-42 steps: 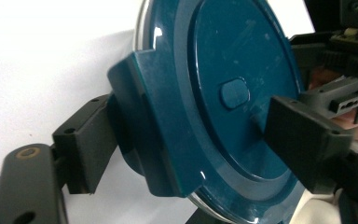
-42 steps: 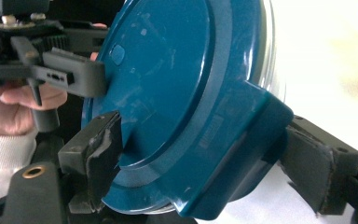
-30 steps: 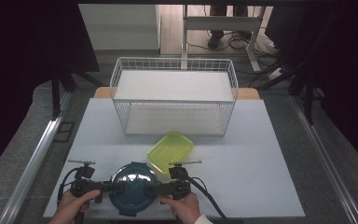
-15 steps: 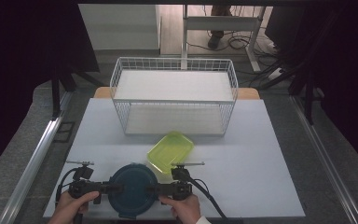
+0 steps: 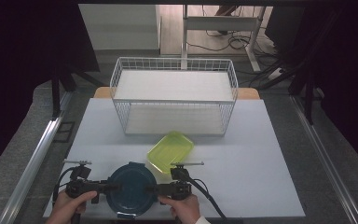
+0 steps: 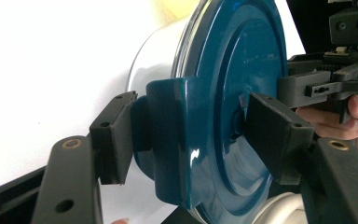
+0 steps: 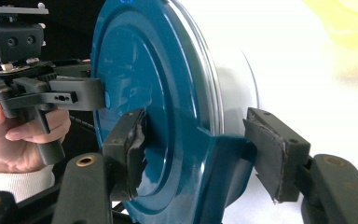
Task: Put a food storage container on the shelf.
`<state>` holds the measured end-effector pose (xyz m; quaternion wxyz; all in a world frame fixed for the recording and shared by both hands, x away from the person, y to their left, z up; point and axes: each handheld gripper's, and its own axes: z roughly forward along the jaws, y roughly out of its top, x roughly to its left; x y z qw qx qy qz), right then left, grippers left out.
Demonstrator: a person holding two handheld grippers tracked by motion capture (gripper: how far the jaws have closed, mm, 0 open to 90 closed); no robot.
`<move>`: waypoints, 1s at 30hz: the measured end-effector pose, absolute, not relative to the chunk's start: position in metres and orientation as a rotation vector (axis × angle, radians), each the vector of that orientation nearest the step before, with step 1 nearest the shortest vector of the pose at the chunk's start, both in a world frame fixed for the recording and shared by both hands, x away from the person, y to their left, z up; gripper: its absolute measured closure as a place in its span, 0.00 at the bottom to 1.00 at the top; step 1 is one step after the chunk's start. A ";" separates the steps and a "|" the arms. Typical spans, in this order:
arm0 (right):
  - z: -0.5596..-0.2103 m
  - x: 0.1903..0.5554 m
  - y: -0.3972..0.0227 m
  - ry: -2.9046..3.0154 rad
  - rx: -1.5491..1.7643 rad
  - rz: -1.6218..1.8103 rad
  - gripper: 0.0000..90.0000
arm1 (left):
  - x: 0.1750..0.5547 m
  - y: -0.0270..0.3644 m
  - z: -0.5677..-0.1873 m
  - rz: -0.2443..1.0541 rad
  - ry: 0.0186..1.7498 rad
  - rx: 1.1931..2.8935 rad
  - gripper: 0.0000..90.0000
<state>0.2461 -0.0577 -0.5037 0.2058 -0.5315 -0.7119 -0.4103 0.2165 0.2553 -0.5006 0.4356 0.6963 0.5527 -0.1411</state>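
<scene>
At the near edge of the white table (image 5: 261, 154), the round dark-blue plastic lid (image 5: 131, 189) sits atop a clear round container, right in front of the person, and both tools are working it from opposite sides. The left gripper (image 5: 106, 187) comes in from the lid's left; its jaws have just been closing, and in the left gripper view they straddle a blue locking flap (image 6: 168, 135) on the lid's rim, one pad just beside the flap's outer face, the other against the lid's top. The right gripper (image 5: 153, 189) mirrors it from the right, jaws likewise just closing, bracketing the opposite blue flap (image 7: 223, 158); one worn pad rests on the lid's top, the other sits just beside the flap's outer side. Whether either pair is pressing firmly, I cannot tell. Both hands hold the tools level. Just beyond the lid, near the right gripper, lies a translucent yellow-green rectangular tub (image 5: 170, 150), tilted. Farther back stands a white wire basket (image 5: 174, 100).
</scene>
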 end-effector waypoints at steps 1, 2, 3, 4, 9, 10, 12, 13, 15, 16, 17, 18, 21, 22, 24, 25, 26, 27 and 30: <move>-0.503 0.246 -0.058 -1.984 -1.479 -1.145 0.44 | 0.216 0.255 -0.500 -0.349 1.376 1.735 0.41; -0.503 0.246 -0.058 -1.982 -1.478 -1.145 0.44 | 0.216 0.255 -0.500 -0.347 1.376 1.735 0.41; -0.503 0.246 -0.057 -1.983 -1.476 -1.148 0.44 | 0.216 0.255 -0.500 -0.346 1.375 1.734 0.41; -0.503 0.246 -0.057 -1.985 -1.474 -1.151 0.44 | 0.215 0.255 -0.500 -0.345 1.375 1.734 0.41; -0.502 0.247 -0.057 -1.988 -1.472 -1.158 0.44 | 0.215 0.255 -0.498 -0.342 1.373 1.740 0.41; -0.500 0.247 -0.057 -1.994 -1.468 -1.161 0.44 | 0.215 0.255 -0.497 -0.341 1.370 1.739 0.41; -0.498 0.247 -0.057 -1.997 -1.467 -1.167 0.44 | 0.215 0.255 -0.495 -0.337 1.368 1.735 0.41; -0.497 0.248 -0.057 -2.001 -1.465 -1.170 0.44 | 0.215 0.255 -0.493 -0.335 1.366 1.736 0.41; -0.494 0.248 -0.057 -2.005 -1.462 -1.176 0.44 | 0.215 0.255 -0.490 -0.329 1.365 1.736 0.41; -0.494 0.248 -0.057 -2.005 -1.462 -1.176 0.44 | 0.215 0.255 -0.490 -0.329 1.365 1.736 0.41; -0.491 0.249 -0.058 -2.008 -1.458 -1.184 0.44 | 0.215 0.255 -0.488 -0.328 1.363 1.736 0.41; -0.489 0.249 -0.058 -2.010 -1.455 -1.189 0.44 | 0.215 0.254 -0.484 -0.320 1.359 1.734 0.41; -0.483 0.250 -0.060 -2.010 -1.453 -1.204 0.44 | 0.217 0.253 -0.477 -0.313 1.355 1.734 0.41; -0.480 0.250 -0.060 -2.007 -1.456 -1.201 0.44 | 0.217 0.253 -0.477 -0.313 1.355 1.734 0.41; -0.475 0.251 -0.061 -2.012 -1.454 -1.211 0.44 | 0.218 0.252 -0.469 -0.307 1.350 1.734 0.42; -0.473 0.252 -0.062 -2.014 -1.452 -1.215 0.45 | 0.218 0.251 -0.467 -0.306 1.347 1.733 0.42; -0.470 0.252 -0.063 -2.016 -1.449 -1.216 0.44 | 0.219 0.250 -0.465 -0.307 1.345 1.731 0.42; -0.466 0.253 -0.063 -2.022 -1.448 -1.221 0.44 | 0.220 0.250 -0.462 -0.307 1.341 1.729 0.42; -0.456 0.257 -0.066 -2.038 -1.441 -1.236 0.45 | 0.224 0.246 -0.454 -0.298 1.332 1.725 0.42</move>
